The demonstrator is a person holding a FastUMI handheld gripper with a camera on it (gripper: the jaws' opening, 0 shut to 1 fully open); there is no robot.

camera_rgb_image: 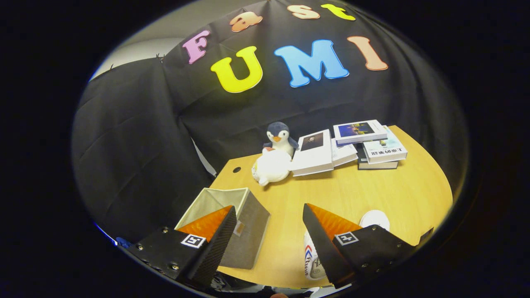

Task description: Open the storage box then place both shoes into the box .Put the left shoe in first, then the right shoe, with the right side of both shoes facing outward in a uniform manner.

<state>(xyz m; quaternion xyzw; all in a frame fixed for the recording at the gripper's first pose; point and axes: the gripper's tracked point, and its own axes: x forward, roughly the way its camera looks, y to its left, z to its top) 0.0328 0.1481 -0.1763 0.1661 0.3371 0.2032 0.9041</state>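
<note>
The gripper (pixel 269 215) hung over the table (pixel 372 194) with its fingers spread apart and nothing between them. The box (pixel 244 223), grey and open at the top, stood just behind the left finger, which hid its near corner and most of its inside. A white shoe (pixel 374 218) lay behind the right finger, mostly covered; only a rounded part and a printed strip showed. Which shoe it was could not be told. Beyond the fingers sat a penguin (pixel 279 138), a white plush (pixel 271 167) and books (pixel 364 145).
</note>
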